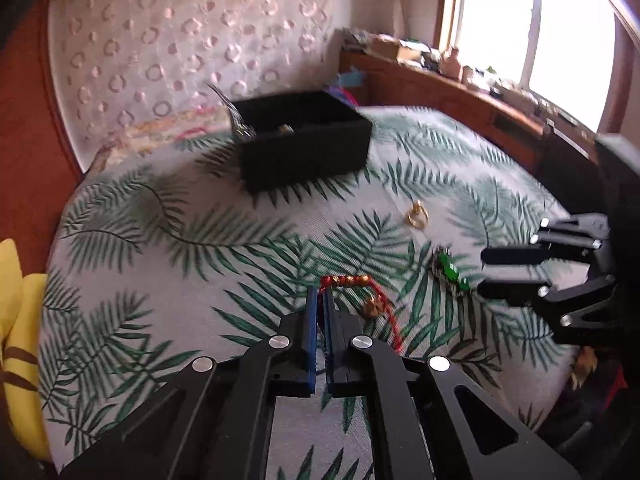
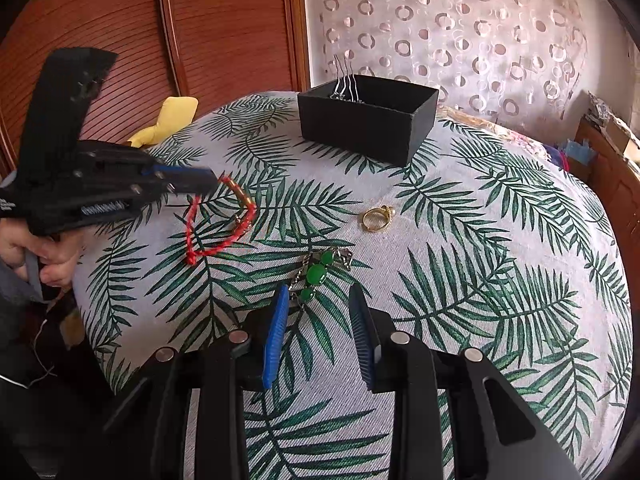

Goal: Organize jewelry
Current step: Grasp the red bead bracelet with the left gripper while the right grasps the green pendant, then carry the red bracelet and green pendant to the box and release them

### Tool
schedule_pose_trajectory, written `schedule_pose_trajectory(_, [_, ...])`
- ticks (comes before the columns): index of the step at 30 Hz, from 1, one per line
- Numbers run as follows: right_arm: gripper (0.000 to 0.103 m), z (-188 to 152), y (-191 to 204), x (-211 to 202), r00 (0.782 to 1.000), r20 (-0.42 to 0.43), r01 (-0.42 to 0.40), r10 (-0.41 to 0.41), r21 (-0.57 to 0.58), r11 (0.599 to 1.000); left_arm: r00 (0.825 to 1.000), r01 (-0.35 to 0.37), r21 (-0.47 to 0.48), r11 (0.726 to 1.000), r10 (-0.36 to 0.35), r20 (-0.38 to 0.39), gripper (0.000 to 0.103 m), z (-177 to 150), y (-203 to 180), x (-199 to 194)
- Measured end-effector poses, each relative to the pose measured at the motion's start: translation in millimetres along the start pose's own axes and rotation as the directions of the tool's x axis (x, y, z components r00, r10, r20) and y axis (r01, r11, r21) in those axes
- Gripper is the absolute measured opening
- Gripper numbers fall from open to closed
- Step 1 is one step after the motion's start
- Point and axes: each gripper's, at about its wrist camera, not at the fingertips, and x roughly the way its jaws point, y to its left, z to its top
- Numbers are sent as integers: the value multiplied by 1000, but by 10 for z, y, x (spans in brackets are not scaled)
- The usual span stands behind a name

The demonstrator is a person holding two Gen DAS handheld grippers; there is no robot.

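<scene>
A red braided bracelet (image 2: 218,224) with gold beads hangs from my left gripper (image 1: 320,294), which is shut on its beaded end; the bracelet (image 1: 384,312) trails down to the leaf-print cloth. A green-stone bracelet (image 2: 318,274) lies just ahead of my open, empty right gripper (image 2: 318,296); it also shows in the left wrist view (image 1: 450,270). A gold ring (image 2: 378,216) lies further back. An open black box (image 2: 368,114) at the far side holds silver hair pins (image 2: 344,80). The left gripper also shows from the right wrist view (image 2: 212,180), and the right gripper from the left (image 1: 486,272).
The leaf-print cloth (image 2: 500,280) covers a rounded surface. A yellow soft item (image 2: 168,120) sits at its left edge by a wooden wardrobe (image 2: 120,20). A cluttered wooden ledge (image 1: 460,88) runs under the window at right.
</scene>
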Motion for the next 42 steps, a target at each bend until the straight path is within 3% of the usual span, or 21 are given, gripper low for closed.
schedule_pose_trajectory(3, [33, 33, -30, 56, 1000, -9, -12, 12, 20, 1000, 999, -8, -17, 1000, 9, 32, 2, 43, 50, -113])
schedule_pose_trajectory(8, [21, 88, -21, 163, 999, -30, -11, 12, 41, 999, 998, -9, -38, 999, 11, 66, 2, 91, 104, -222])
schedule_pose_trajectory(14, [12, 146, 33, 237, 996, -58, 61, -61, 0, 998, 997, 3, -49, 999, 1, 81, 2, 70, 88, -247])
schedule_pose_trajectory(17, [12, 143, 10, 230, 990, -63, 127, -128, -20, 992, 997, 5, -47, 999, -2, 78, 2, 65, 71, -236])
schedule_pose_trajectory(24, [13, 193, -110, 266, 993, -70, 94, -92, 26, 995, 997, 10, -48, 999, -6, 83, 2, 65, 47, -226])
schedule_pose_trajectory(30, [12, 204, -80, 269, 995, -74, 60, -61, -13, 998, 994, 11, -60, 998, -4, 108, 2, 124, 66, -277])
schedule_pose_trajectory(42, [12, 405, -132, -184, 997, 33, 70, -68, -63, 996, 986, 6, -67, 998, 5, 168, 2, 380, 109, -376])
